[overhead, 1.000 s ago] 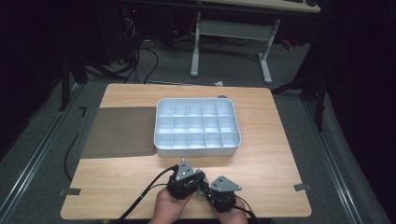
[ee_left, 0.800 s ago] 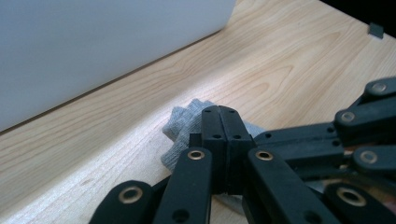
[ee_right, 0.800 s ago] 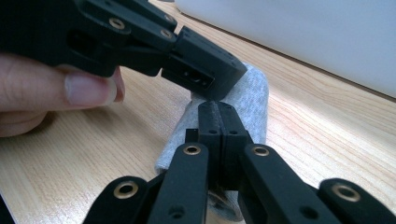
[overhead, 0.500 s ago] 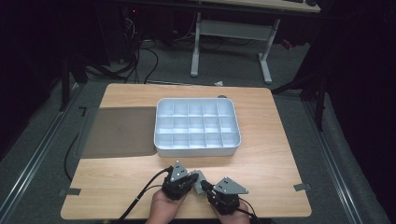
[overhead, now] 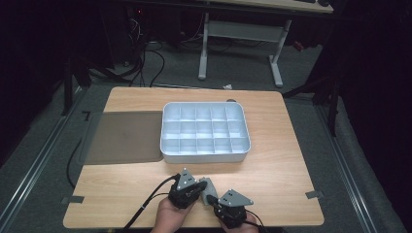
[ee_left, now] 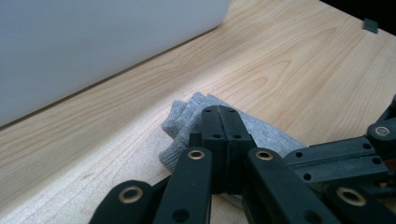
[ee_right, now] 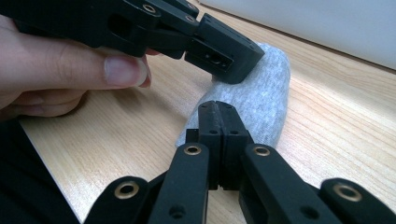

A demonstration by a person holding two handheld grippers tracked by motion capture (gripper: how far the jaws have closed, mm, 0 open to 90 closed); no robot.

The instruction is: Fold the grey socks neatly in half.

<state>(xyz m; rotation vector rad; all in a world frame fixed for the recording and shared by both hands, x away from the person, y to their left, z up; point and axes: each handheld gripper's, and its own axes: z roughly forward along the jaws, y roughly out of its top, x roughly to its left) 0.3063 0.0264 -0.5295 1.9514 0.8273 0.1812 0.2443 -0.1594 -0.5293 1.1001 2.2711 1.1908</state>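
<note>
A small grey folded sock lies on the wooden table near its front edge, between my two grippers. My left gripper comes in from the left, jaws shut, tips over the sock. The right gripper points at it from the lower right, also shut, with the sock just beyond its tips. In the right gripper view the left gripper's black jaws rest on top of the sock, beside a person's fingers. I see no cloth pinched between either pair of jaws.
A white tray with several empty compartments stands mid-table, just beyond the grippers; its wall is close ahead. A dark mat lies to its left. Cables trail off the front edge.
Both hands have drifted slightly toward the table's near edge and a little apart, so more of the grey sock shows between them.
</note>
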